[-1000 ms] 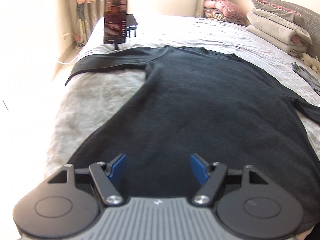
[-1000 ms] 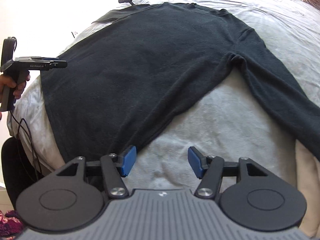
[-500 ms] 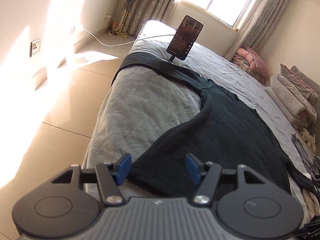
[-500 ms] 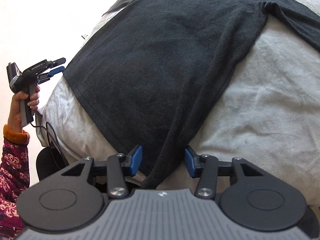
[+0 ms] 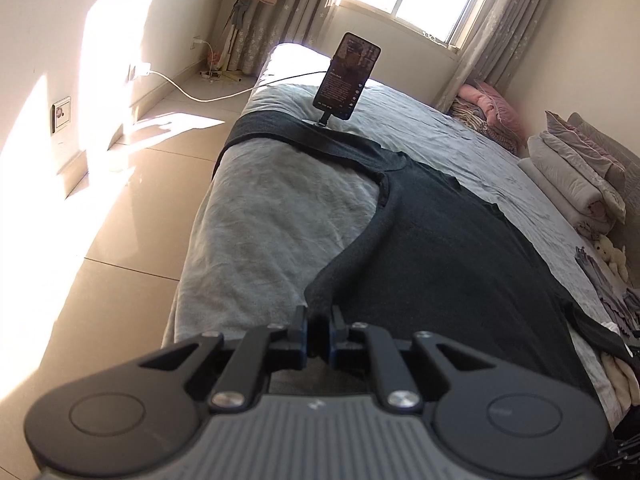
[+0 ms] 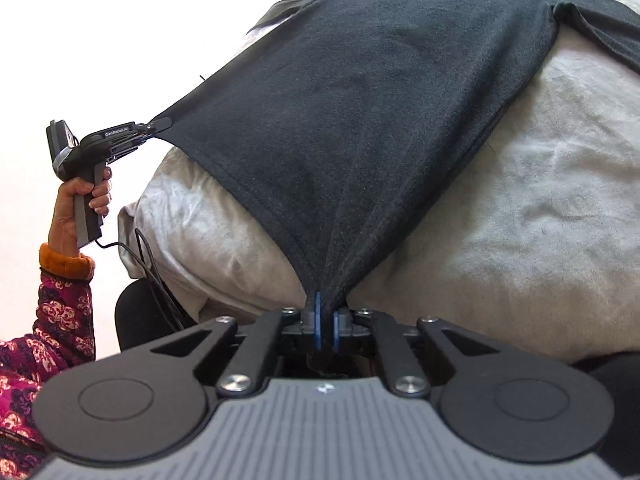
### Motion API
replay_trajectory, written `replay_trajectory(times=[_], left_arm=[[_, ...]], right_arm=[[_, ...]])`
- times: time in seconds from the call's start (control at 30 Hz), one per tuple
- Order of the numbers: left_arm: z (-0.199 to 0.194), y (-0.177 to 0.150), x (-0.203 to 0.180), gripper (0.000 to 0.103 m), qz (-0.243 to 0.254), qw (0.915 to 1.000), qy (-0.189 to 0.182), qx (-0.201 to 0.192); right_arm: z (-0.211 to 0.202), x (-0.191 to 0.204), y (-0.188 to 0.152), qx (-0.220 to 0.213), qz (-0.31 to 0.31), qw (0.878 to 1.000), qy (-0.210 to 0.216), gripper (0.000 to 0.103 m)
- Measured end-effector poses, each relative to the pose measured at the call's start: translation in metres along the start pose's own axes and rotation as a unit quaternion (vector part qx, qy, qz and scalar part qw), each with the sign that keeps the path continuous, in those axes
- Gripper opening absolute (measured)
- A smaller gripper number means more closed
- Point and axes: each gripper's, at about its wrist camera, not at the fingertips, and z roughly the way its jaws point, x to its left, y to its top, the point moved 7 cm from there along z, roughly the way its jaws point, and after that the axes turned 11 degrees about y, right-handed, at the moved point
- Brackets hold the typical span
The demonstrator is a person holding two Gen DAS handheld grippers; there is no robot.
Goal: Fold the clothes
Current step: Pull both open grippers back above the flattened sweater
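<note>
Now closing: left gripper (image 5: 318, 334) and right gripper (image 6: 326, 326), blue pads pinching bunched hem corners of fuzzy black sweater (image 6: 380, 100), spread flat on crumpled, perhaps velvety, grey bed (image 6: 540, 208).

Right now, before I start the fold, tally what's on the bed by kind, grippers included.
Black long-sleeved top: 1
Grippers: 2, left gripper and right gripper, each closing on a hem corner
Phone on stand: 1
Stacks of folded bedding: 2
Plush toy: 1
Total: 7
</note>
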Motion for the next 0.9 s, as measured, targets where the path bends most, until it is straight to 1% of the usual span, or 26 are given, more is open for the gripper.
replay_trajectory(times=[0.07, 0.1, 0.2, 0.27, 0.33, 0.37, 0.4, 0.43, 0.47, 0.5, 0.53, 0.57, 0.63, 0.73, 0.8, 0.83, 0.87, 0.9], left_arm=[[-0.002, -0.005, 0.001, 0.009, 0.012, 0.9998, 0.009, 0.012], [0.003, -0.011, 0.002, 0.009, 0.026, 0.9991, 0.022, 0.027], [0.024, -0.027, 0.007, 0.010, 0.046, 0.9962, 0.047, 0.057], [0.025, -0.026, 0.008, 0.010, 0.039, 0.9966, 0.046, 0.057], [0.020, -0.019, 0.006, 0.017, 0.041, 0.9972, 0.046, 0.043], [0.016, -0.015, 0.003, 0.022, 0.046, 0.9973, 0.047, 0.033], [0.011, -0.011, 0.001, 0.036, 0.055, 0.9969, 0.054, 0.018], [0.005, -0.004, -0.002, 0.044, 0.068, 0.9957, 0.063, 0.001], [0.000, 0.002, -0.005, 0.057, 0.077, 0.9948, 0.066, -0.013], [-0.004, 0.010, -0.010, 0.060, 0.084, 0.9940, 0.062, -0.033], [-0.006, 0.017, -0.015, 0.060, 0.089, 0.9934, 0.056, -0.045], [-0.007, 0.026, -0.022, 0.061, 0.092, 0.9931, 0.047, -0.056], [-0.002, 0.039, -0.039, 0.061, 0.096, 0.9924, 0.033, -0.068], [0.015, 0.054, -0.073, 0.066, 0.121, 0.9890, 0.011, -0.084], [0.034, 0.060, -0.102, 0.075, 0.140, 0.9860, -0.005, -0.091], [0.043, 0.063, -0.116, 0.078, 0.149, 0.9843, -0.013, -0.094], [0.056, 0.065, -0.131, 0.082, 0.161, 0.9819, -0.018, -0.098], [0.069, 0.067, -0.146, 0.084, 0.174, 0.9792, -0.022, -0.103]], right_arm=[[-0.002, 0.004, -0.006, 0.012, -0.016, 1.000, -0.010, 0.008], [-0.001, 0.002, -0.009, 0.017, -0.017, 1.000, -0.015, 0.008], [0.007, -0.017, -0.015, 0.030, 0.005, 0.999, -0.023, 0.008], [0.022, -0.031, -0.022, 0.041, 0.026, 0.999, -0.023, 0.008], [0.036, -0.038, -0.026, 0.052, 0.032, 0.998, -0.030, 0.011], [0.038, -0.037, -0.026, 0.055, 0.032, 0.997, -0.032, 0.016], [0.037, -0.035, -0.025, 0.056, 0.027, 0.997, -0.038, 0.016], [0.032, -0.032, -0.022, 0.056, 0.016, 0.997, -0.047, 0.018], [0.026, -0.028, -0.019, 0.054, 0.001, 0.997, -0.053, 0.031], [0.020, -0.025, -0.016, 0.050, -0.015, 0.997, -0.062, 0.045], [0.011, -0.023, -0.012, 0.039, -0.033, 0.996, -0.074, 0.070], [0.003, -0.021, -0.007, 0.026, -0.050, 0.994, -0.089, 0.077], [-0.011, -0.020, 0.003, 0.008, -0.074, 0.991, -0.113, 0.077], [-0.023, -0.027, 0.024, -0.023, -0.099, 0.985, -0.142, 0.077], [-0.024, -0.033, 0.042, -0.048, -0.126, 0.978, -0.159, 0.078], [-0.021, -0.037, 0.053, -0.064, -0.139, 0.974, -0.168, 0.081], [-0.018, -0.041, 0.064, -0.081, -0.151, 0.970, -0.175, 0.087], [-0.013, -0.045, 0.077, -0.097, -0.163, 0.965, -0.181, 0.091]])
